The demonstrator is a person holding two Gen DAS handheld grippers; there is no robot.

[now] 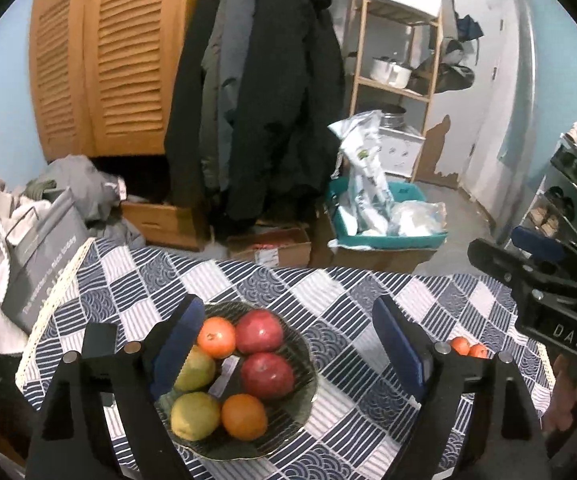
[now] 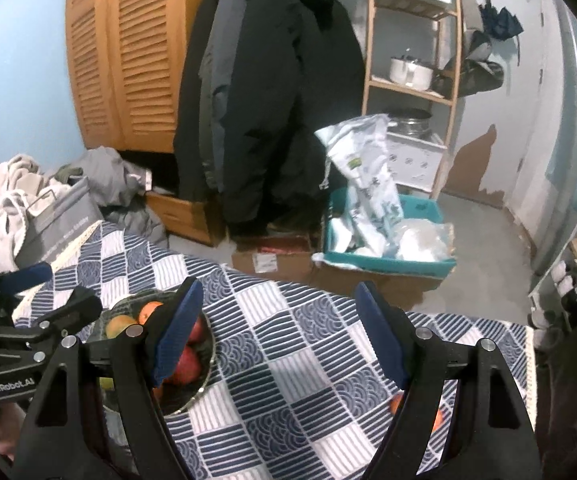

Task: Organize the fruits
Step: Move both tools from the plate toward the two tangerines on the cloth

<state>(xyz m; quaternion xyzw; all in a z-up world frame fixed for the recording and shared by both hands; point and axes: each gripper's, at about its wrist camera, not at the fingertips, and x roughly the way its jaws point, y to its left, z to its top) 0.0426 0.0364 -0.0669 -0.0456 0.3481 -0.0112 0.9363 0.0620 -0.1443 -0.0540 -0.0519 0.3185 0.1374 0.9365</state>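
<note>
A dark glass bowl sits on the checked tablecloth and holds two red apples, two yellow-green mangoes and two oranges. My left gripper hangs open above the bowl, with nothing between its blue pads. Two small oranges lie on the cloth to the right, partly hidden by the right finger. In the right wrist view the bowl sits at the lower left behind the left finger. My right gripper is open over bare cloth. Small oranges peek out beside its right finger.
The table's far edge drops to a floor with cardboard boxes and a teal bin of bags. Dark coats hang behind. Laundry and a grey bag crowd the left side. The other gripper sits at the right.
</note>
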